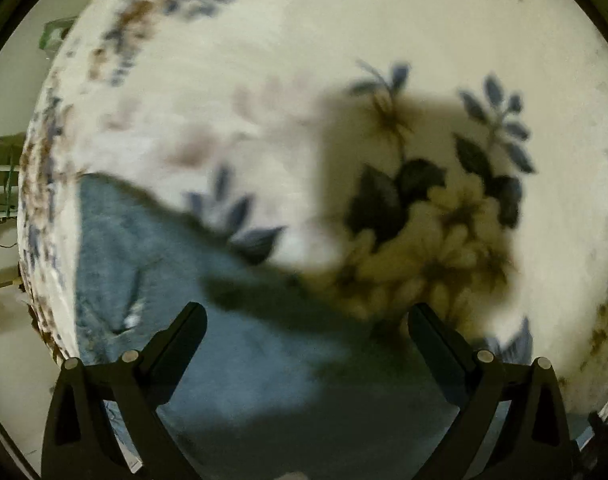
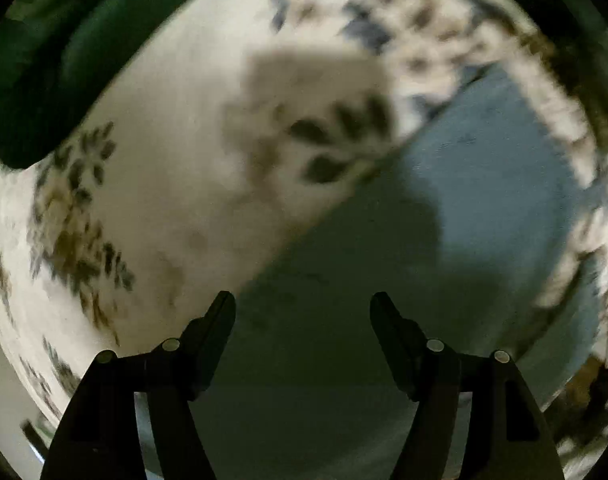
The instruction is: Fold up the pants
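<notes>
Blue denim pants (image 1: 152,264) lie flat on a cream bedspread with a blue and brown flower print (image 1: 244,60). In the left wrist view the pants fill the lower left and run under my left gripper (image 1: 305,314), which is open and empty just above the cloth. In the right wrist view the pants (image 2: 495,184) stretch from under my right gripper (image 2: 302,304) up to the right. That gripper is open and empty over the shaded denim. Both views are blurred.
The bedspread (image 2: 176,184) covers the bed around the pants. The bed's left edge (image 1: 36,208) drops to a pale floor with green items (image 1: 0,176). A dark green pillow or cushion (image 2: 44,80) lies at the upper left in the right wrist view.
</notes>
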